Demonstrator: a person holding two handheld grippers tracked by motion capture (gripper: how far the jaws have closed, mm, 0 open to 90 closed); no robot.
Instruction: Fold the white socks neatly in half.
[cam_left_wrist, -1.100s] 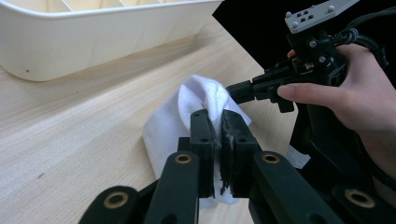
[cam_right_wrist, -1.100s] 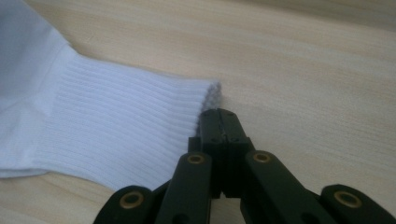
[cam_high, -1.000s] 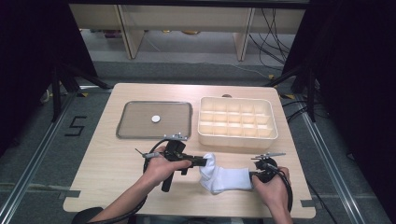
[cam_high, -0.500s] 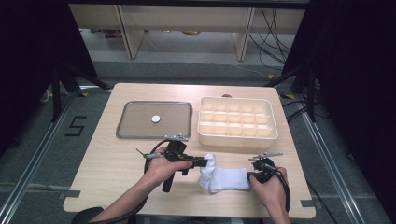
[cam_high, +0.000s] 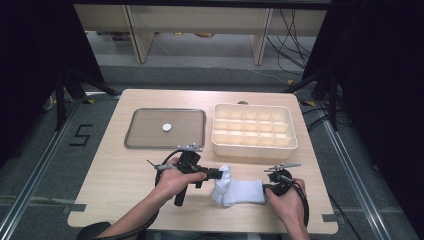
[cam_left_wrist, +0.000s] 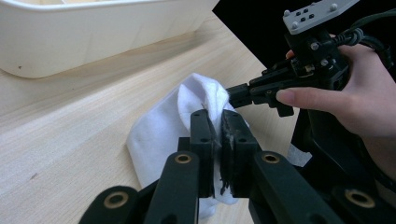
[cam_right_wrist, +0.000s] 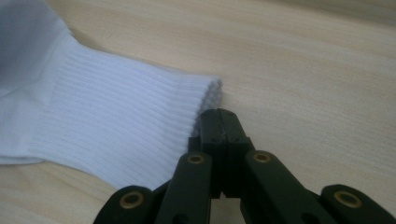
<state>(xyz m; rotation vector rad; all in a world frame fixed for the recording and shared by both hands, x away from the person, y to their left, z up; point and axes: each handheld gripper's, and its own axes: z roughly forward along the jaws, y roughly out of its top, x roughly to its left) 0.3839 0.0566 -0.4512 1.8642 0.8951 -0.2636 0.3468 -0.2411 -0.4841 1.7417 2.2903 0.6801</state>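
Your left gripper (cam_left_wrist: 215, 135) is clenched on a raised fold of the white sock (cam_left_wrist: 163, 135); its jaws are pressed together with fabric between them. Your right gripper (cam_right_wrist: 219, 122) is clenched on the edge of the sock's ribbed cuff (cam_right_wrist: 116, 135), jaws fully together at the cuff's corner. In the high view, the left gripper (cam_high: 220, 173) holds the sock's left end and the right gripper (cam_high: 266, 188) holds its right end, so the sock (cam_high: 237, 190) lies stretched between your two hands.

The sock rests on the counter (cam_high: 115, 175) near its front edge, right of centre. Behind it, toward the far right corner, stands a cream divided tray (cam_high: 254, 131) with its compartments open upward. Left of that tray, a flat grey lid (cam_high: 165, 128) with a small white disc (cam_high: 166, 127) at its centre lies on the counter.
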